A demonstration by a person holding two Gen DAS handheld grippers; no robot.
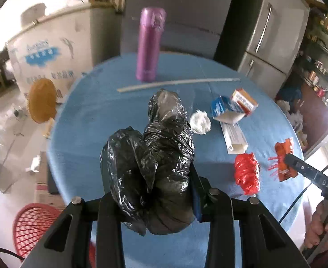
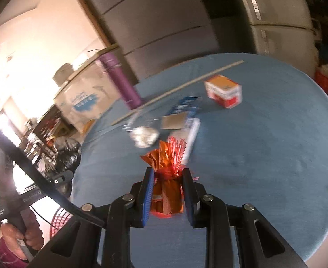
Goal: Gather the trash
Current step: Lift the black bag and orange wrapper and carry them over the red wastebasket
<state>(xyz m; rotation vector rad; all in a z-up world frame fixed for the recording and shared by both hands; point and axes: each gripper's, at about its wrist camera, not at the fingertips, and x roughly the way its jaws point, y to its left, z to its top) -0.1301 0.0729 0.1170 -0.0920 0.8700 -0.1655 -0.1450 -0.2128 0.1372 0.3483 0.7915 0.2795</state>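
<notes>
Left gripper (image 1: 155, 201): clamped on a crumpled black bag (image 1: 150, 169), its length running away from the camera.
Right gripper (image 2: 167, 192): clenched on an orange wrapper (image 2: 167, 194), upright, red fringe on top.
Writing: "DAS" on the right gripper's body.
Table (image 1: 97, 102): round, blue cloth; red bag (image 1: 246, 172) near its right edge, white wad (image 1: 200, 121) mid-table, purple flask (image 1: 149, 44) upright at far edge.

On the worktop (image 1: 92, 102), a bottle (image 1: 149, 44) stands at the back behind a long strip (image 1: 177, 83). Boxes (image 1: 233, 106) and a wad (image 1: 200, 121) lie nearer, right of the bag (image 1: 155, 160).
</notes>
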